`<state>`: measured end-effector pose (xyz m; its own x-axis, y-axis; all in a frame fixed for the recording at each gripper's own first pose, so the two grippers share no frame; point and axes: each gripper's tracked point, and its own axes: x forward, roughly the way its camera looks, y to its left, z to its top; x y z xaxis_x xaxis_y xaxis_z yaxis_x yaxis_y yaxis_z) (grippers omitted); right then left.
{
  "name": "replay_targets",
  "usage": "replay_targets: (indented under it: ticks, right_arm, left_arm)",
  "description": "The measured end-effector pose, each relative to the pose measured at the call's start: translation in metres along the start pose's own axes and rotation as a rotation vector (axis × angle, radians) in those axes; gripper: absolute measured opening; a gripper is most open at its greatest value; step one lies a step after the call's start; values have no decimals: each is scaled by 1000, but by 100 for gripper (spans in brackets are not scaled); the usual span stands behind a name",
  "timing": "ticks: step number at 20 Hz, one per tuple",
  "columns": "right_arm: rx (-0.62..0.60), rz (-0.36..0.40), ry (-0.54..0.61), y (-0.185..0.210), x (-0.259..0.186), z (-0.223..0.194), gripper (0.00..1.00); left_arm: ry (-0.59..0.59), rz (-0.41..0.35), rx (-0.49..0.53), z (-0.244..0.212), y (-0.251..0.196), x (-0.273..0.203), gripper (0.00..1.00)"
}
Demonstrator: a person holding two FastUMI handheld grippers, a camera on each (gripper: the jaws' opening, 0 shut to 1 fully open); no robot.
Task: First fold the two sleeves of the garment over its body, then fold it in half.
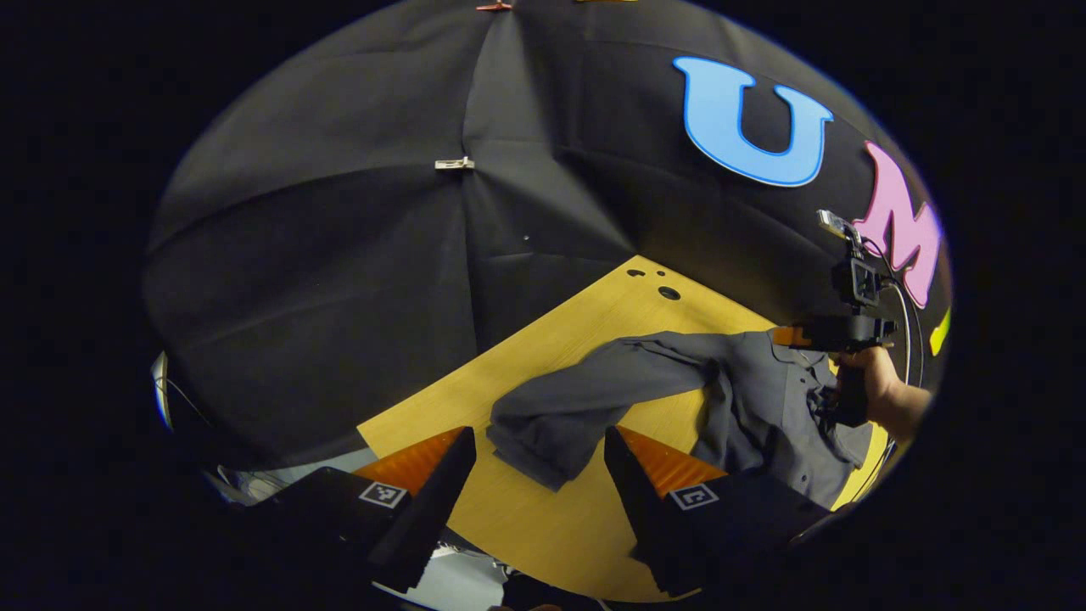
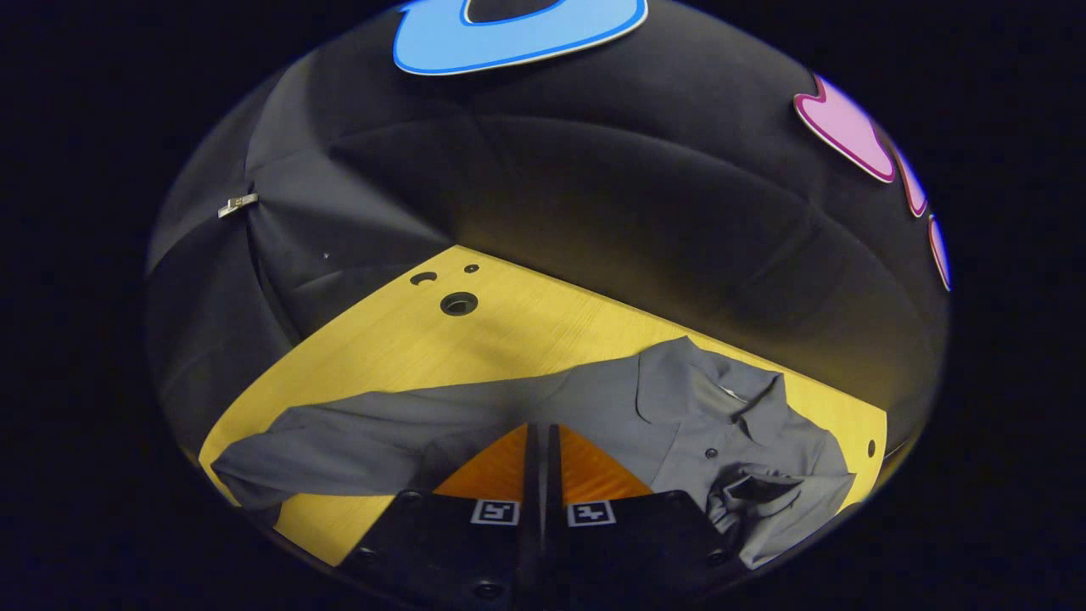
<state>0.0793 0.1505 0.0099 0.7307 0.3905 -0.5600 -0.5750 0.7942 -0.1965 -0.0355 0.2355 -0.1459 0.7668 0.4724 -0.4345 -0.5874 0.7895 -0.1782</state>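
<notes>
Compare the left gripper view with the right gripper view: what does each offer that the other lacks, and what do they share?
Left gripper view: the open left claw, its fingers either side of the long sleeve end, and a hand holding the right claw over the shirt body. Right gripper view: the right claw's fingers together above the shirt, plus a bunched second sleeve. Shared: the grey shirt, the yellow table with its holes.

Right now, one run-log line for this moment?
left gripper: open, above sleeve | right gripper: shut, over grey shirt | sleeves: unfolded | wooden table
</notes>
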Motion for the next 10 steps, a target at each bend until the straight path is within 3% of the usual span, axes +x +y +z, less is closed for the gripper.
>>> replay_targets:
  ticks: [5,7,10]
  right_arm:
    - [39,8,-32,-20,-39,-6,88]
    - [56,4,-66,-28,-63,-6,96]
    - [31,-48,-108,-53,-104,-11,99]
  left_arm:
    - [28,14,47,-18,12,35,96]
    - [58,16,33,-28,14,50,96]
    - [99,16,-1,-39,19,74,96]
